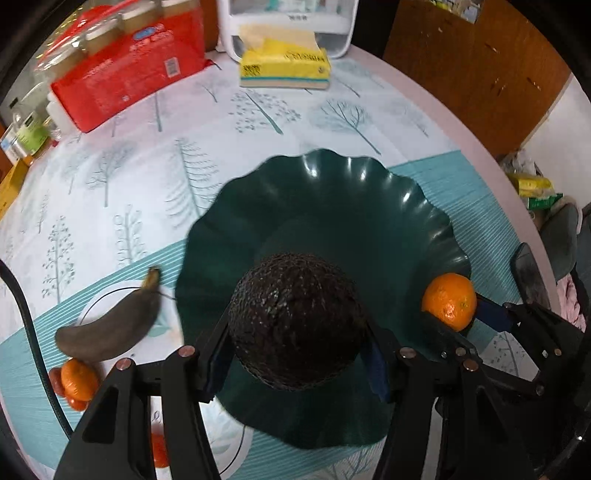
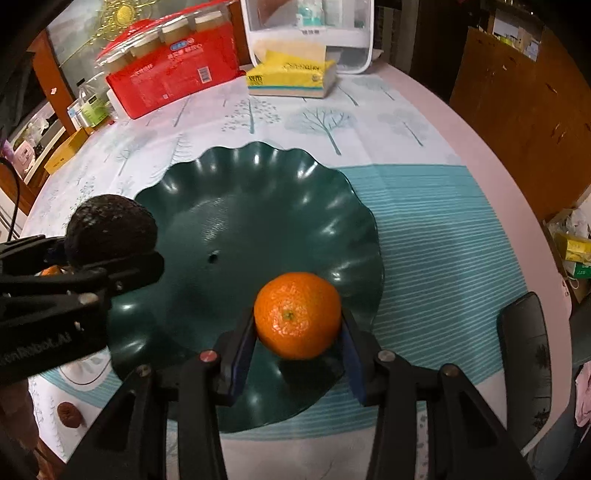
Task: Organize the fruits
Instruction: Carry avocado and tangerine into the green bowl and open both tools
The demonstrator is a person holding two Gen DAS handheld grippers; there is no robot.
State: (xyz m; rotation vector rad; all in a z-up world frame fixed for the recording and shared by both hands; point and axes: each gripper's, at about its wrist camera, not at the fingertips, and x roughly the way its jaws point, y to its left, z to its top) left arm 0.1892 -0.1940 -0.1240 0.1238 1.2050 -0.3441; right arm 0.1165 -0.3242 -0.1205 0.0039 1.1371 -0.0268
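Observation:
A dark green scalloped plate (image 1: 332,192) (image 2: 258,192) sits on the tablecloth. My left gripper (image 1: 295,354) is shut on a dark bumpy avocado (image 1: 297,321) and holds it over the plate's near left part; the avocado also shows in the right wrist view (image 2: 110,230). My right gripper (image 2: 297,343) is shut on an orange (image 2: 297,314) over the plate's near right rim; the orange also shows in the left wrist view (image 1: 448,301). A blackened banana (image 1: 110,321) and a small orange (image 1: 75,376) lie on the table left of the plate.
A red package (image 1: 129,70) (image 2: 173,70), a yellow tissue pack (image 1: 284,68) (image 2: 291,79) and a white container (image 1: 288,26) stand at the table's far side. A small brown fruit (image 2: 68,413) lies near left. The table edge curves on the right.

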